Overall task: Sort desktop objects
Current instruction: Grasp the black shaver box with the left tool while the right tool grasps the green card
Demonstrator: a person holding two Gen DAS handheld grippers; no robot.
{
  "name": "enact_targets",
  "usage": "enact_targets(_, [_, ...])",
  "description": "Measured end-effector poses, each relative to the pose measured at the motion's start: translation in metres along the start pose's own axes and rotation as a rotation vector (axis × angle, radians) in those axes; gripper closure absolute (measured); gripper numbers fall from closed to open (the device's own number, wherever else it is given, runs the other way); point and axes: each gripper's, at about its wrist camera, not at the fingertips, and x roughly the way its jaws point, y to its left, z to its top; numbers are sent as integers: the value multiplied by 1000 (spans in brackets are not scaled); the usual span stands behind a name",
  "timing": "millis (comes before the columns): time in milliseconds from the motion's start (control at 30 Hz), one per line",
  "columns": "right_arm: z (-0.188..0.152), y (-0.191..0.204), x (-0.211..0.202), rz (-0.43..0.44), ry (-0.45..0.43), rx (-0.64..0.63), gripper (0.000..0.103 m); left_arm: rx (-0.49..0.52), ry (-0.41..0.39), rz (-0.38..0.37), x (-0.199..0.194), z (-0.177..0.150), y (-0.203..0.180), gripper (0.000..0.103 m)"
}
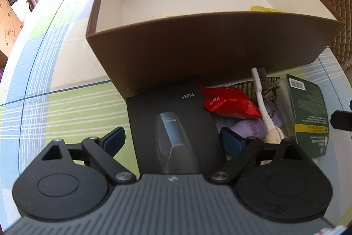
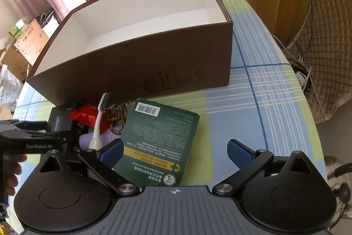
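Well, ahead of both my pairs of fingers stands the brown box (image 1: 198, 43), open at the top, white inside. From my left view I see a yellow thing (image 1: 263, 8) low against its near wall, mostly hidden by the rim, and something pale beside it that I cannot make out; the rest of the floor looks bare.

My left fingers (image 1: 173, 139) stand apart, gripping nothing. Between them lies the black carton (image 1: 173, 116), flat on the tabletop (image 1: 66, 107), its long axis running from me toward the box, its far end touching the box wall. Just beyond my left pair's right finger is a heap: a red packet (image 1: 231, 102) overlapping the carton's edge, a white toothbrush (image 1: 261, 100) with its bristle head pointing at the box, a purple thing (image 1: 246, 129) under it, and a brown claw clip (image 1: 253, 85).

My right fingers (image 2: 176, 152) are also apart and empty. The green pack (image 2: 158, 138) lies flat between them, nearer the left finger, barcode end toward the box, long axis slightly slanted.
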Motion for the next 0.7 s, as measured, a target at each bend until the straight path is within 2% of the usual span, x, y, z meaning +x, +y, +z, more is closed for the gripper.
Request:
enact_targets(167, [4, 11, 9, 13, 17, 4, 5, -4, -1, -20, 3, -5, 6, 22])
enact_targets(633, [11, 15, 47, -6, 69, 72, 5, -103, -3, 37, -8, -36, 69, 22])
enact_targets(700, [10, 15, 50, -10, 75, 66, 8, -108, -4, 40, -8, -36, 75, 22])
